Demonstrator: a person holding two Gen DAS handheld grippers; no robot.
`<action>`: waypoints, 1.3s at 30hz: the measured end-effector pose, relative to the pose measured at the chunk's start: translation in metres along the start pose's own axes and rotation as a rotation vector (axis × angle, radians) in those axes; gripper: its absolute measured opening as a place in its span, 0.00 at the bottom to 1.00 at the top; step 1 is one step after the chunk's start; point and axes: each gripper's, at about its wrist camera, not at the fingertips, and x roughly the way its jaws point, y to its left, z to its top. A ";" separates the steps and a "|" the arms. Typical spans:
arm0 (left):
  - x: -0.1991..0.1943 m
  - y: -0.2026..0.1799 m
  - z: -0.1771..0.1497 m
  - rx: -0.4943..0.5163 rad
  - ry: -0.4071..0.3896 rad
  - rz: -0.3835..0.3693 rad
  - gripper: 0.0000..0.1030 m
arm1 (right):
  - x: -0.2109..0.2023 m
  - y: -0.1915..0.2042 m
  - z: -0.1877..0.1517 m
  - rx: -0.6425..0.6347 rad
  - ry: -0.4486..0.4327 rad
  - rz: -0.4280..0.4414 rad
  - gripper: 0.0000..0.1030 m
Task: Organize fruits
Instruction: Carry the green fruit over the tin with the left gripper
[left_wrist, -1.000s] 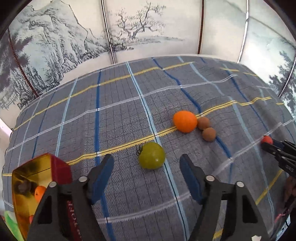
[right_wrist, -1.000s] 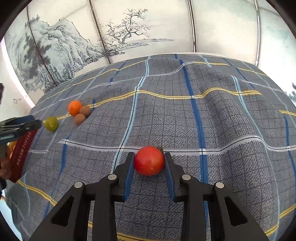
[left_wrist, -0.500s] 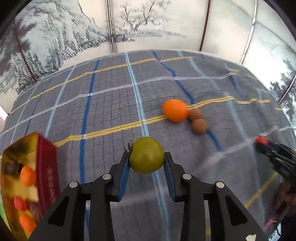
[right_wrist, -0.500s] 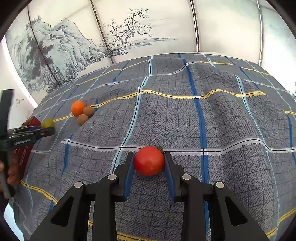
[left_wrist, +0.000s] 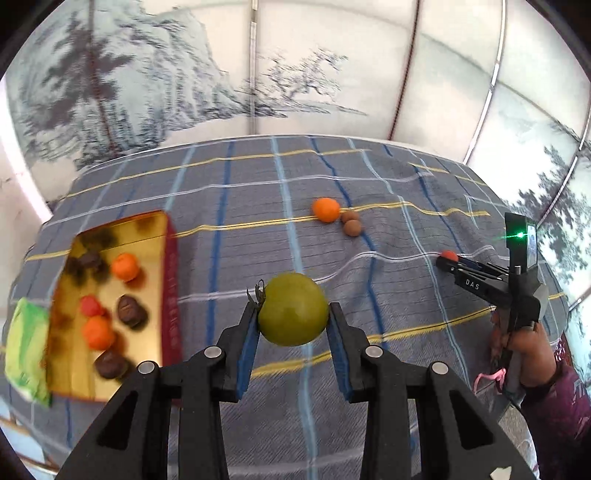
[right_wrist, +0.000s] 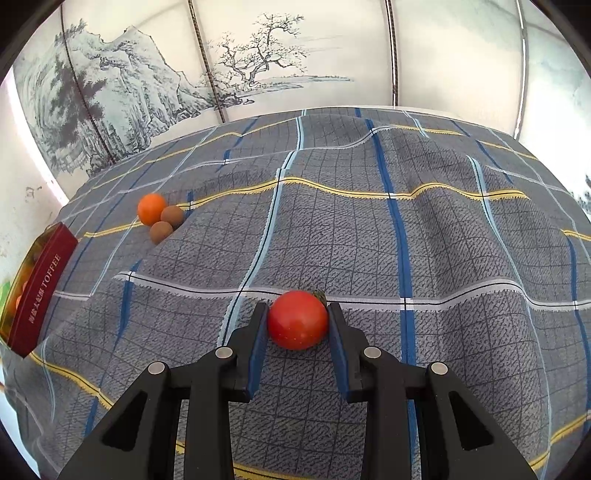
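My left gripper (left_wrist: 292, 325) is shut on a green tomato (left_wrist: 292, 309) and holds it above the cloth, to the right of a gold and red tin (left_wrist: 110, 306) that holds several fruits. My right gripper (right_wrist: 297, 325) is shut on a red tomato (right_wrist: 297, 319) low over the cloth; it also shows in the left wrist view (left_wrist: 448, 260). An orange (left_wrist: 325, 209) and two brown fruits (left_wrist: 351, 222) lie together on the cloth; the right wrist view shows the orange (right_wrist: 151, 208) at the far left.
A plaid grey-blue tablecloth (right_wrist: 369, 229) covers the table, with wrinkles. A green packet (left_wrist: 24, 350) lies left of the tin. A painted screen (right_wrist: 258, 66) stands behind the table. The tin's red side (right_wrist: 40, 295) shows at the left edge.
My left gripper closed on the green tomato, lifted it and swung left toward the tin. My right gripper stayed shut on the red tomato, nearly still.
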 end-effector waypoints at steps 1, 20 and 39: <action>-0.006 0.004 -0.003 -0.006 -0.006 0.019 0.31 | 0.000 0.000 0.000 -0.001 0.000 -0.002 0.32; -0.049 0.058 -0.049 -0.070 -0.054 0.153 0.31 | 0.003 0.012 0.000 -0.058 0.011 -0.072 0.32; -0.051 0.084 -0.064 -0.116 -0.033 0.196 0.31 | 0.004 0.014 0.000 -0.069 0.013 -0.084 0.32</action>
